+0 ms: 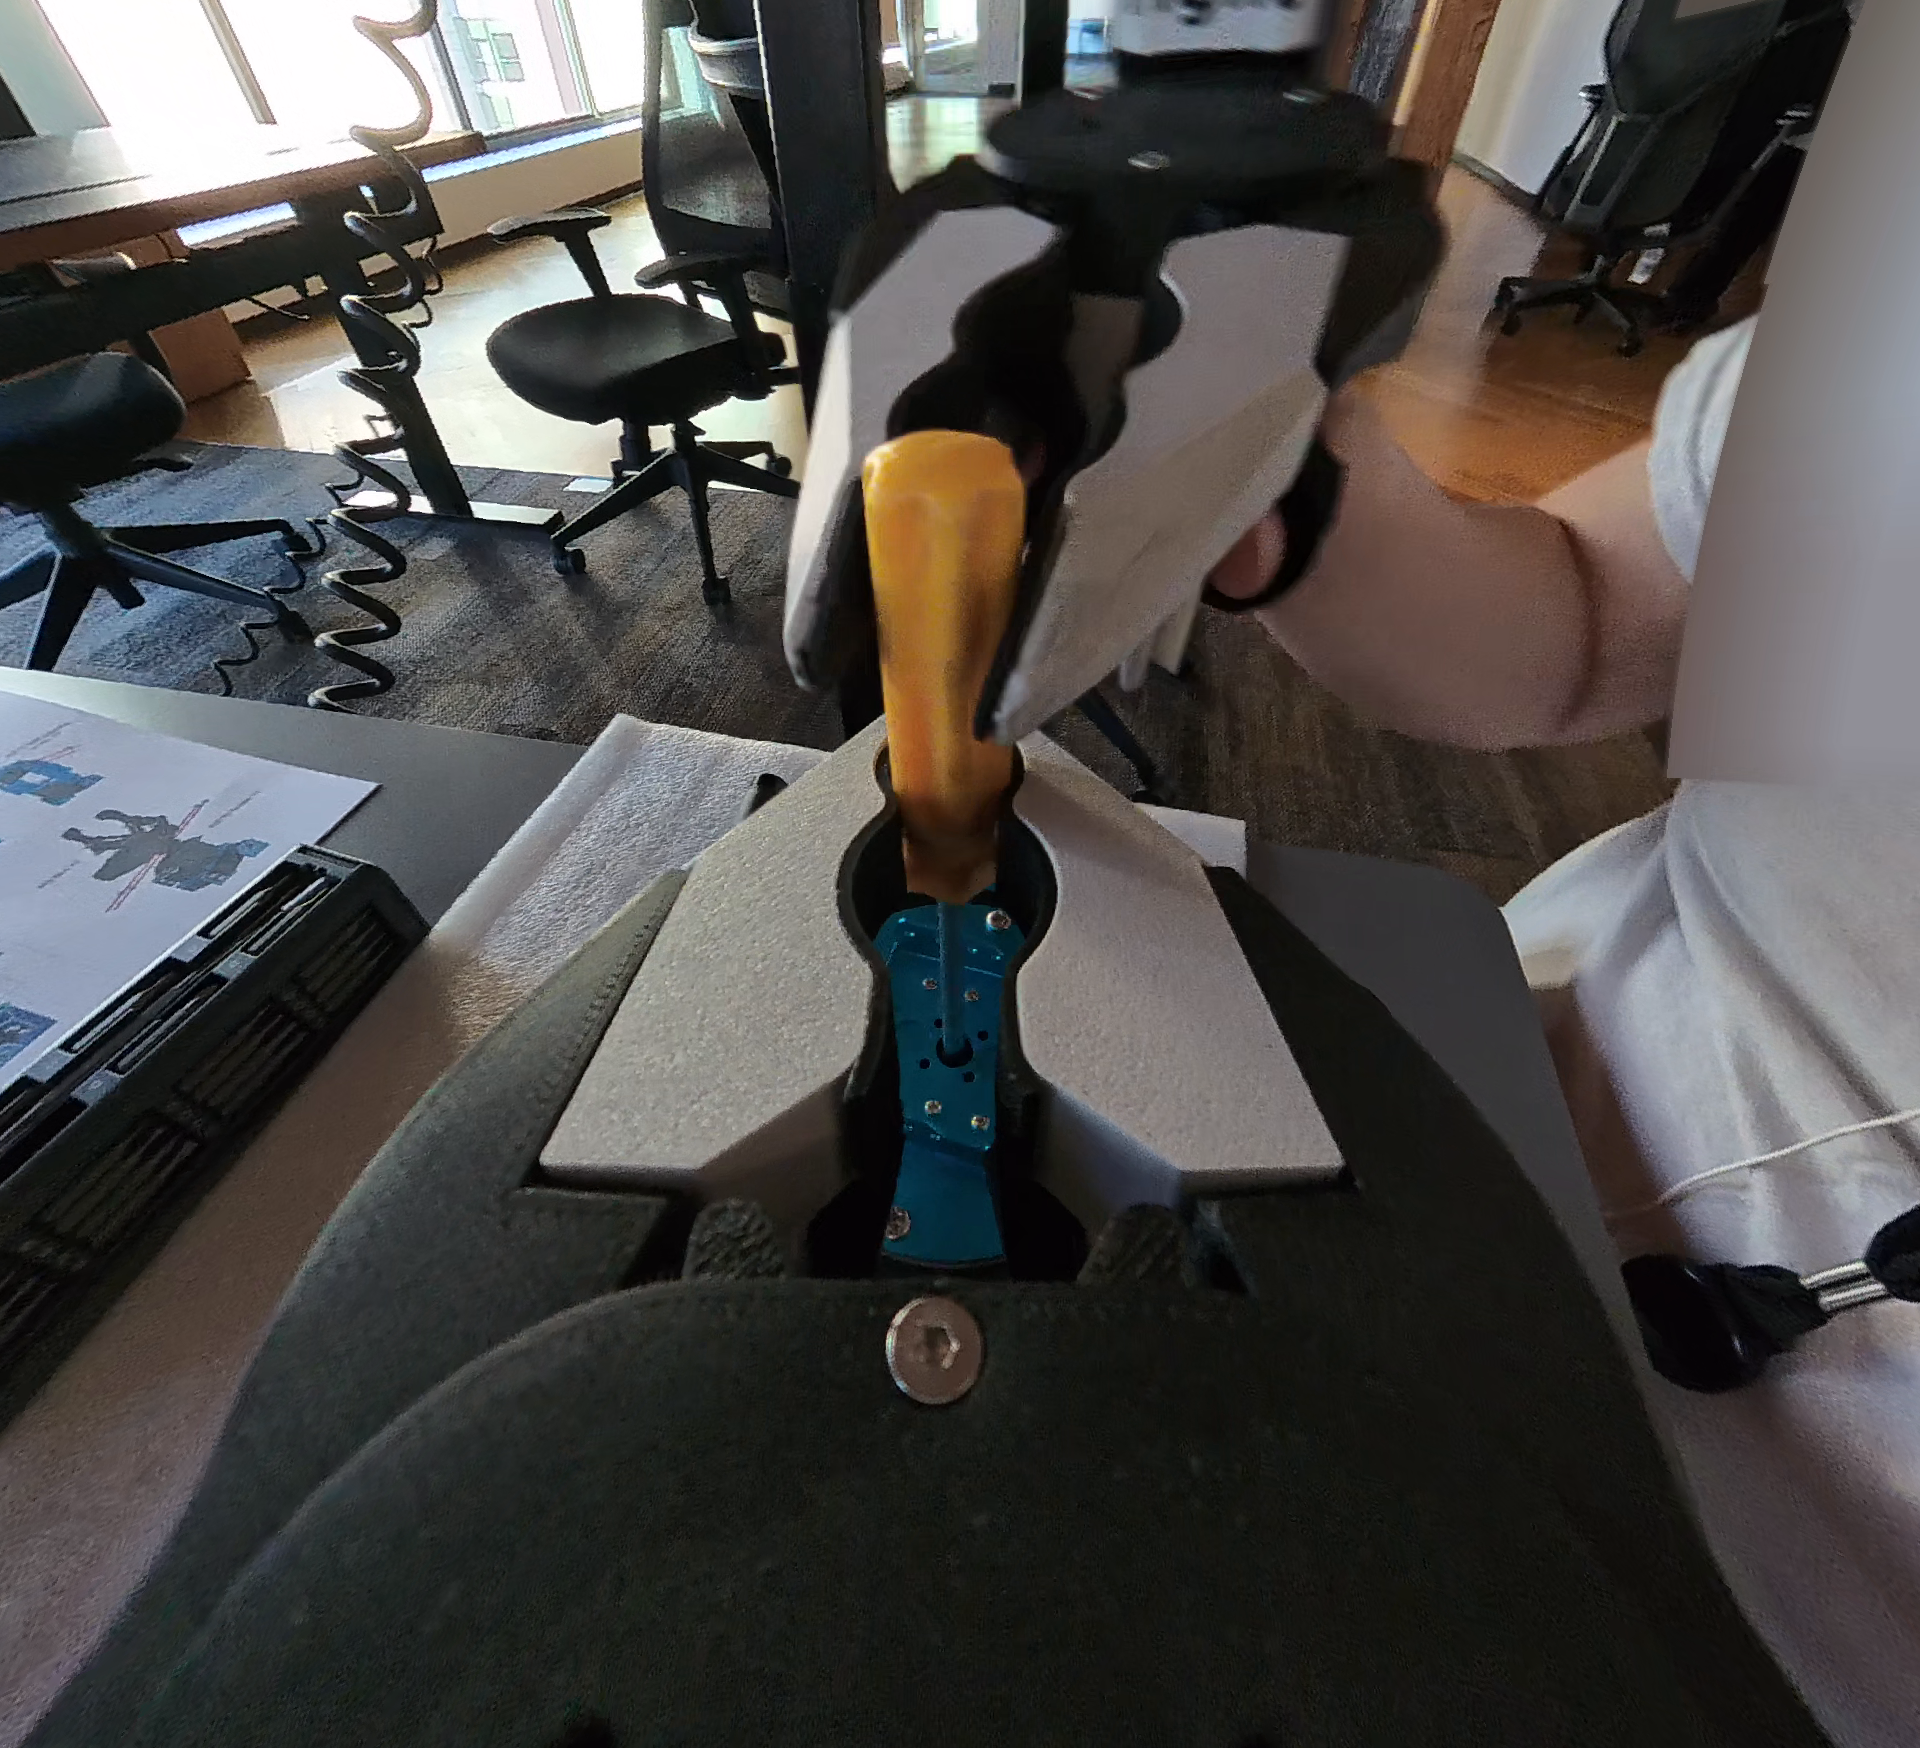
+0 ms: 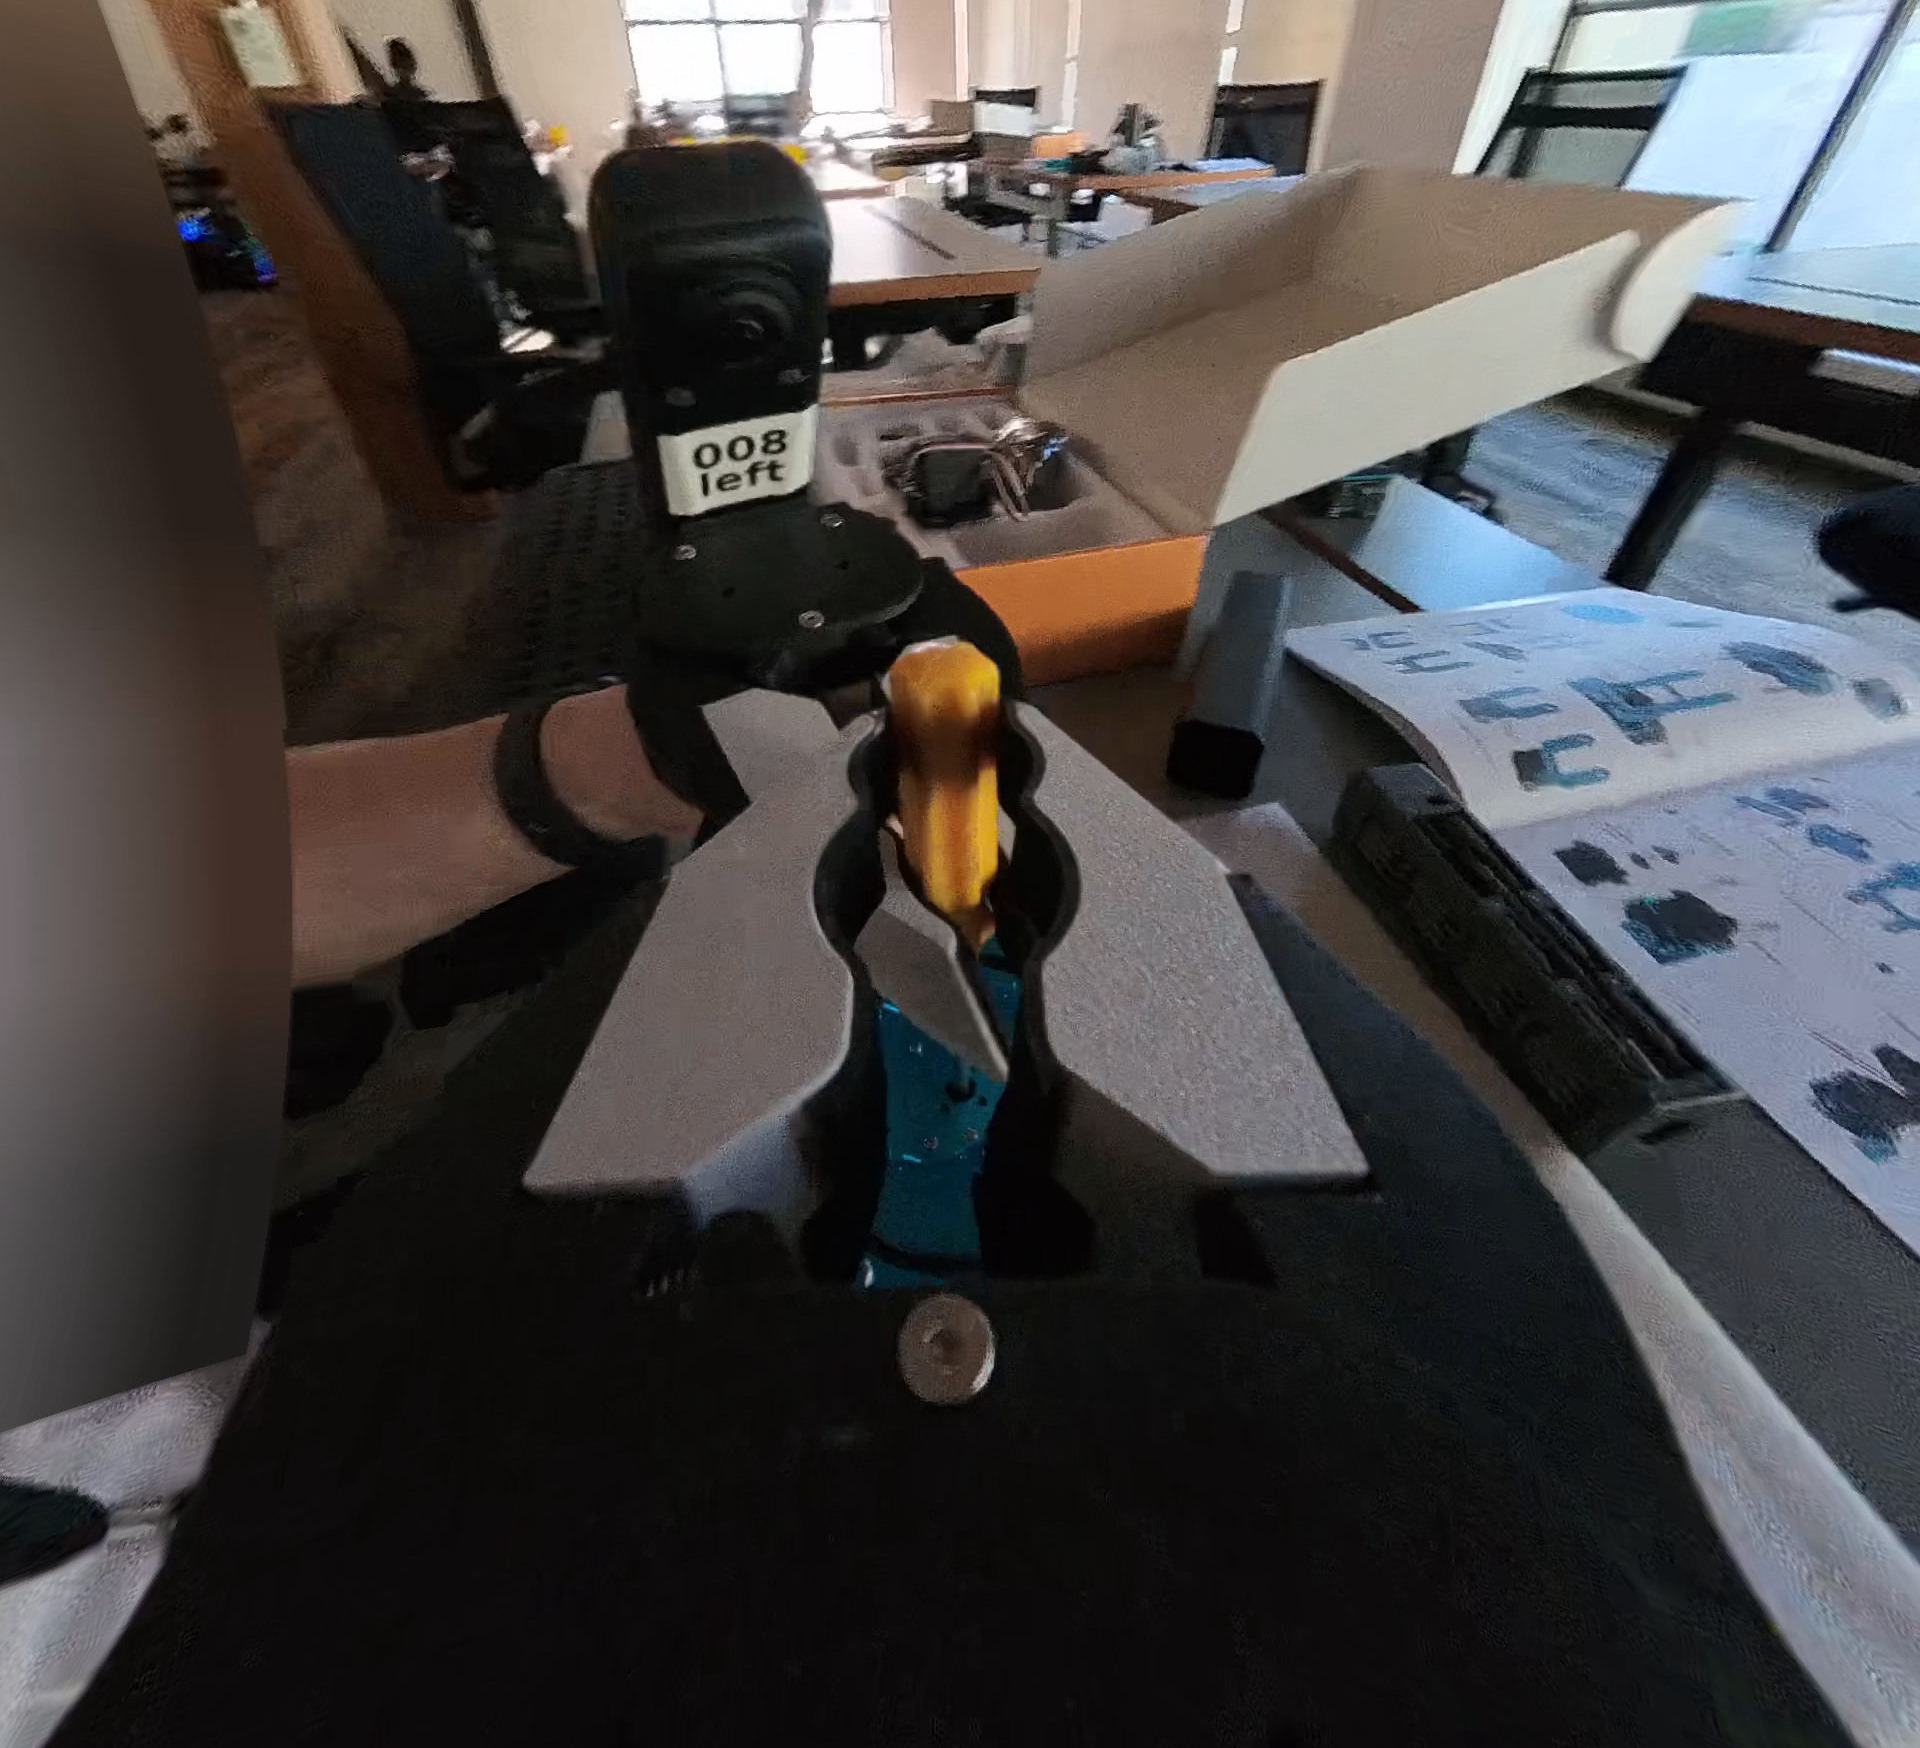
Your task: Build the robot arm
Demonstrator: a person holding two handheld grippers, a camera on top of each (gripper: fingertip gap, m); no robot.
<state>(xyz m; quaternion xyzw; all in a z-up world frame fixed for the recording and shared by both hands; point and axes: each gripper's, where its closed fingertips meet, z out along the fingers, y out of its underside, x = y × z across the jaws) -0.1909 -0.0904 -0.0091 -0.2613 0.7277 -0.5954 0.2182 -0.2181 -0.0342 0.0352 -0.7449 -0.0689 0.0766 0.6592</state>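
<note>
Over on the left a printed sheet (image 1: 156,825) and a black bit case (image 1: 177,1033) lie on the desk. In the middle, the left gripper (image 1: 940,1002) is clamped narrow on a blue metal part (image 1: 940,1054): small, rigid, probably slick, best pinched across its flat sides. The screwdriver (image 1: 940,618) stands with its shaft in the part's hole. To the right, the right gripper (image 1: 914,659) pinches the amber handle, hard and smooth, likely light, and gripped mid-length.

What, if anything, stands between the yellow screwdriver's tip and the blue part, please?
Nothing visible does: the screwdriver in the right gripper already meets the blue part, which is clamped in the left gripper, at its centre hole.
</note>
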